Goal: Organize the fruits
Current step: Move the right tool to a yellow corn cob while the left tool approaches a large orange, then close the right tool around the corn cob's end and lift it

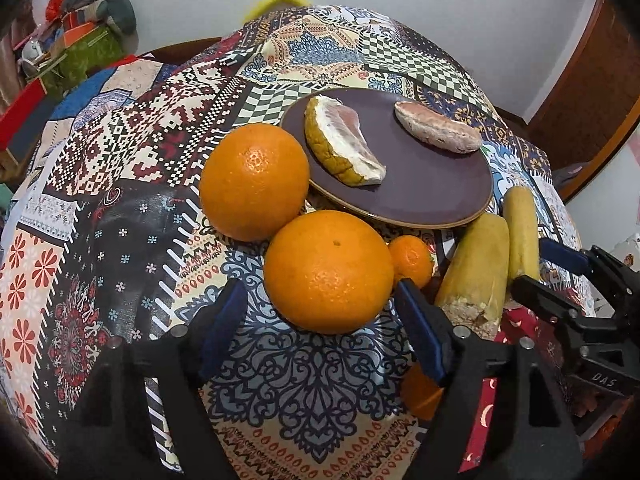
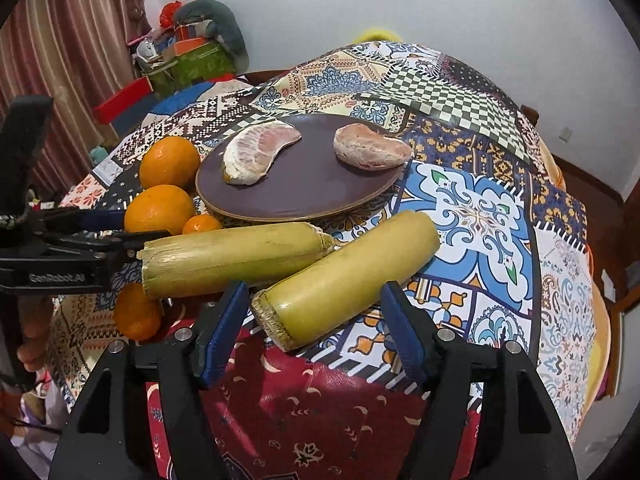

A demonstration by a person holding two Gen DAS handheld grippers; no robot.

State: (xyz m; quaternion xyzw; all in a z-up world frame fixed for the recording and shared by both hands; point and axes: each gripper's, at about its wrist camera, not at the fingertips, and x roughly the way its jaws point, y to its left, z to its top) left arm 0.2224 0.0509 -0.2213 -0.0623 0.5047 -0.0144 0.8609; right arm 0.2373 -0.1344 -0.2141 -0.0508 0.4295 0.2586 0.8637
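On the far left of the left wrist view, a heap of coloured boxes and cloth [image 1: 84, 36] is sitting against the wall, behind the patchwork tablecloth [image 1: 132, 152] that is covering the table. Moving right, a large orange [image 1: 254, 181] is lying just beside the rim of the dark purple plate [image 1: 424, 196], and a second large orange [image 1: 329, 271] is resting in front of it, the two touching. The left gripper [image 1: 320, 332] is hanging with its jaws standing apart on either side of this nearer orange, the blue pads [image 1: 224, 326] not pressing on it. A small mandarin [image 1: 411, 260] is peeking out just right of that orange (partly hidden by the right-hand finger).

On the plate, a pomelo wedge with its rind on [image 1: 340, 142] is lying to the left and a peeled pomelo segment [image 1: 438, 127] to the right, well apart.

Further right, two yellow sugarcane pieces [image 2: 236, 258] [image 2: 348, 276] are lying in front of the plate, angled toward each other and touching. The right gripper [image 2: 316, 328] is poised with its jaws apart around the near end of the right-hand piece; whether the pads are touching the cane is hard to say. Another orange [image 2: 137, 312] is sitting low on the left in the right wrist view, beneath the left gripper's black body.
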